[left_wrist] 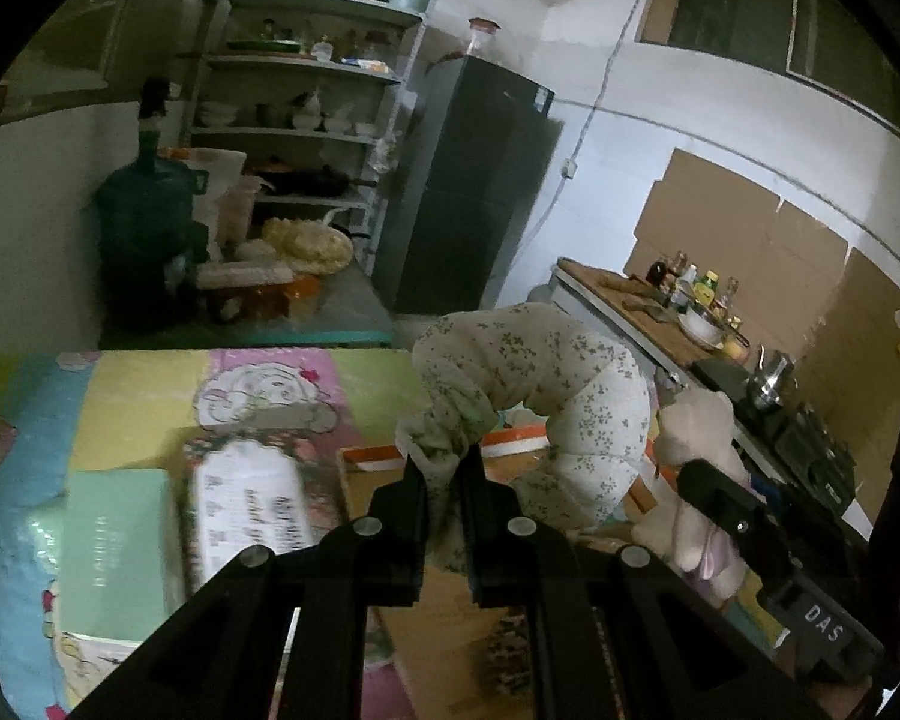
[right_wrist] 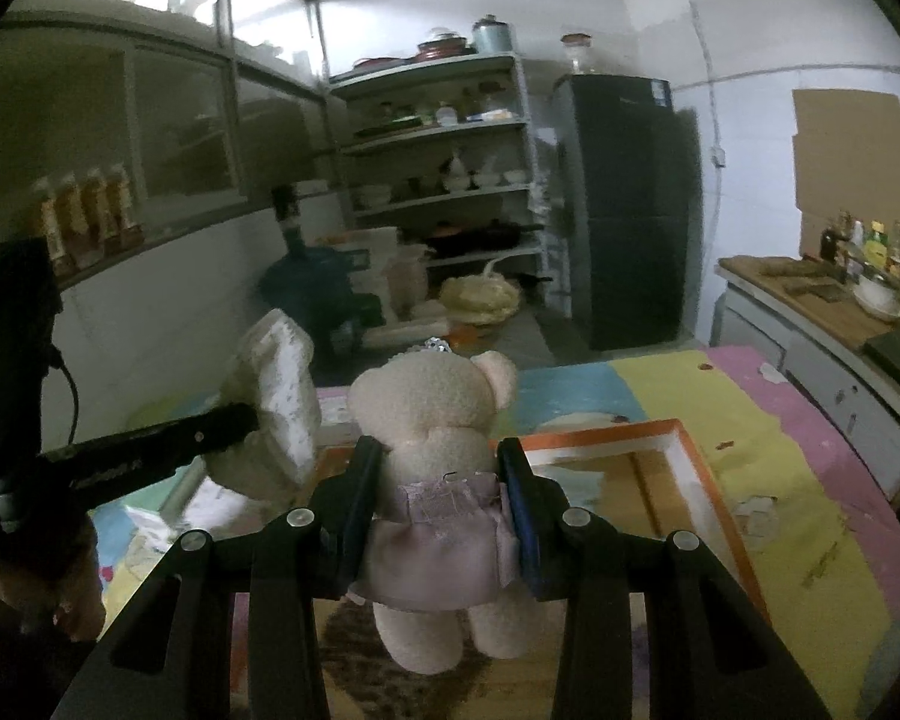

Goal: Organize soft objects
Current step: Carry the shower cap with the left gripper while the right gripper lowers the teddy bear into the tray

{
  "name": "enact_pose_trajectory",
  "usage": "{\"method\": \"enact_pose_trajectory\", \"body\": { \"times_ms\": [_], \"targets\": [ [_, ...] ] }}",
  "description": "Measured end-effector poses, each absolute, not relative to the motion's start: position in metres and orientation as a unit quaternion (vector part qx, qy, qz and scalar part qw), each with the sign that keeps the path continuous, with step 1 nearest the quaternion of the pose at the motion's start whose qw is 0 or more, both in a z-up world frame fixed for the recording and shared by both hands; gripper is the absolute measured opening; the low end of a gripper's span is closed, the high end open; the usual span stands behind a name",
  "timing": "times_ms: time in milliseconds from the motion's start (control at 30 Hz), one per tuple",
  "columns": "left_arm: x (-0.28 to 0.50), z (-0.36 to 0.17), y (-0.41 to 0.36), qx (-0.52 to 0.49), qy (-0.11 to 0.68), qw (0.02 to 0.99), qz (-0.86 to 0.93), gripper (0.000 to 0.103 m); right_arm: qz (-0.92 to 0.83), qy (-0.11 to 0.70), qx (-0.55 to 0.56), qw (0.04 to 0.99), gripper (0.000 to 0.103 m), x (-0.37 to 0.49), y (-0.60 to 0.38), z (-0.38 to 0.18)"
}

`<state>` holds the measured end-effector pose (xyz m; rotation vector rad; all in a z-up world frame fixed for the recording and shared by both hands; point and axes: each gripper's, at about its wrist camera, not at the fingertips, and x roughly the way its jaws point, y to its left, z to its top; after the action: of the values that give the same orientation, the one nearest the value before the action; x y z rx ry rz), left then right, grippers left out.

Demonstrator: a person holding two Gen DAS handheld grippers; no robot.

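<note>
Two loaded tools above box rim

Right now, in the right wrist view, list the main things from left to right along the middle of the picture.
Left gripper holding the floral neck pillow → teddy bear clamped in the right gripper → orange-rimmed box → kitchen counter.

White walls enclose a dim kitchen with a metal shelf rack, dark fridge and wooden counter.
</note>
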<state>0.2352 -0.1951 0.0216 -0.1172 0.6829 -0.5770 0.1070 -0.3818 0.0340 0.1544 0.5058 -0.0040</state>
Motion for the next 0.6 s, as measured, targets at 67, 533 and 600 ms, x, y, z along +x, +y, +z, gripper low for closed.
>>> {"method": "enact_pose_trajectory", "body": {
  "times_ms": [67, 533, 600],
  "targets": [
    [0.236, 0.018, -0.204, -0.053, 0.336, 0.897, -0.283, 0.010, -0.009, 0.252, 0.079, 0.964, 0.041, 0.108, -0.390, 0.032],
    [0.241, -0.004, -0.261, -0.025, 0.370, 0.878, -0.302, 0.010, -0.050, 0.268, 0.098, 0.957, 0.041, 0.112, -0.448, 0.015],
    [0.242, -0.007, -0.269, -0.021, 0.374, 0.876, -0.304, 0.010, -0.054, 0.271, 0.100, 0.956, 0.041, 0.113, -0.453, 0.013]
  ]
}}
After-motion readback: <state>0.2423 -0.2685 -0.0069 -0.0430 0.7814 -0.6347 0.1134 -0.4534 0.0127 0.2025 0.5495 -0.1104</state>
